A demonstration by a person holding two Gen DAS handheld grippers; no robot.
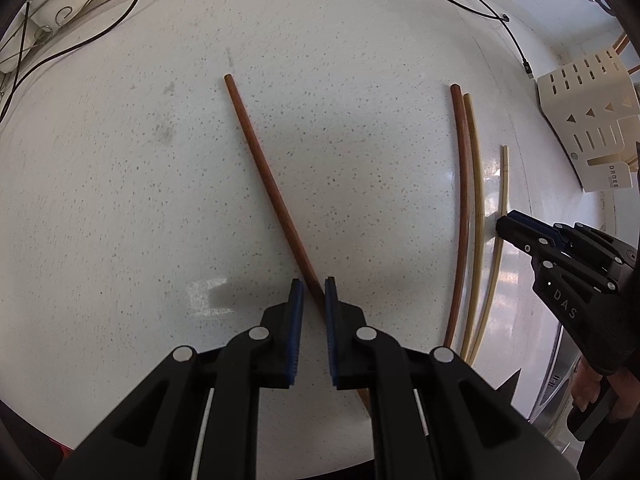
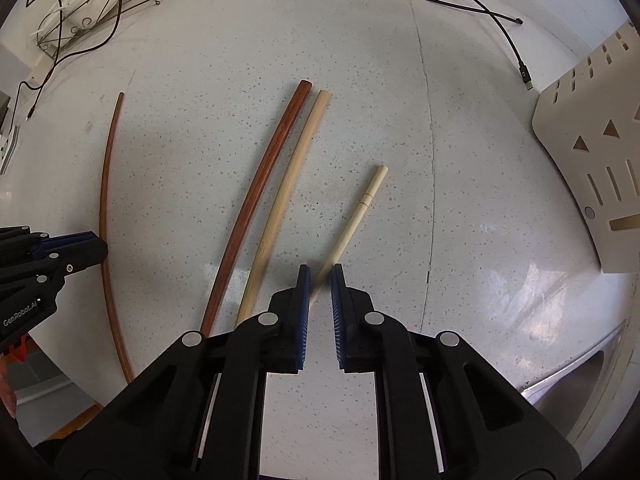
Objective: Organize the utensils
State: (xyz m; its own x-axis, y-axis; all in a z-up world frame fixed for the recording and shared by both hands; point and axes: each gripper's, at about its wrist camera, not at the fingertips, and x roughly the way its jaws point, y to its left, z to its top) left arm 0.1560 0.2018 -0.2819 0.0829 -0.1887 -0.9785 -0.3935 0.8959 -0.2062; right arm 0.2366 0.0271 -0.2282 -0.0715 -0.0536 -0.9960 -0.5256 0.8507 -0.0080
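Several chopsticks lie on a white speckled counter. My left gripper (image 1: pixel 314 282) is open, its jaws astride the near part of a dark brown chopstick (image 1: pixel 264 176). A second brown chopstick (image 1: pixel 462 208) and a pale bamboo one (image 1: pixel 477 208) lie side by side to the right. My right gripper (image 2: pixel 320 270) is open, its jaws astride a second pale chopstick (image 2: pixel 356 216), which stays on the counter. In the right wrist view the brown chopstick (image 2: pixel 260 188) and the bamboo one (image 2: pixel 288 184) lie left of it, and the far brown chopstick (image 2: pixel 105 200) runs past the left gripper (image 2: pixel 96 250).
A cream slotted utensil holder (image 1: pixel 588 120) stands at the far right; it also shows in the right wrist view (image 2: pixel 592 152). A wire rack (image 1: pixel 60 8) sits at the back left. Black cables (image 2: pixel 500 28) trail across the back. A steel sink rim (image 2: pixel 580 372) lies near right.
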